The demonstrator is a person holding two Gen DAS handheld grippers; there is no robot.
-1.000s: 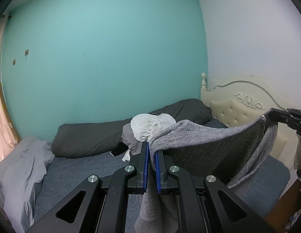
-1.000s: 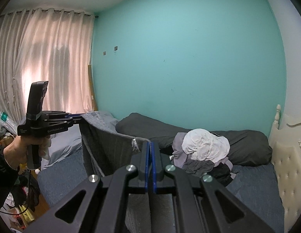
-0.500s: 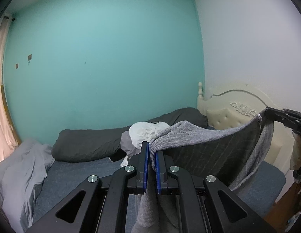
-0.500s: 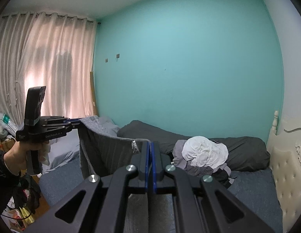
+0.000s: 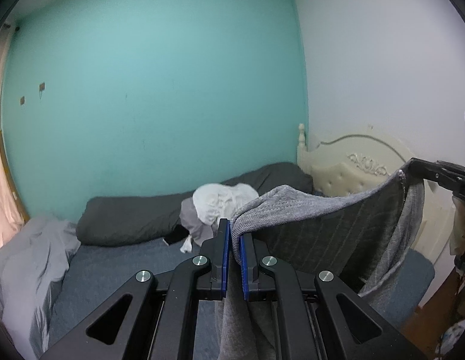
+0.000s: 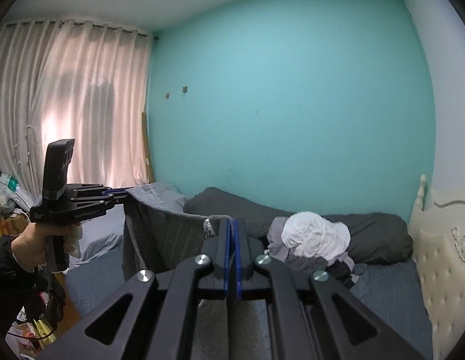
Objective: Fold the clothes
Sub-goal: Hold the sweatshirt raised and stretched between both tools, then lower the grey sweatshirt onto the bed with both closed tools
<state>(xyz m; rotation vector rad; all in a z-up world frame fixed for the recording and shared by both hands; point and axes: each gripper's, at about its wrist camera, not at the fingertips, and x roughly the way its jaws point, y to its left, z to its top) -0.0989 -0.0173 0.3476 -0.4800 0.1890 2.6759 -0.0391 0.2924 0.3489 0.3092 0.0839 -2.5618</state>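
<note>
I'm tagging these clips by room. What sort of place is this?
A bedroom, most likely: a bed with a cream padded headboard, a long dark pillow against the teal wall, and a heap of clothes on the mattress.

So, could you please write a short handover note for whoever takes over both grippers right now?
Left gripper: shut on one top corner of the grey knit garment.
Right gripper: shut on the other top corner, so the garment hangs spread between the two, above the bed.
Pile of unfolded clothes: on the bed against the dark bolster.
Done: garment picked up and stretched out.
Left: lay it flat on the bed, fold it, then work through the pile.
</note>
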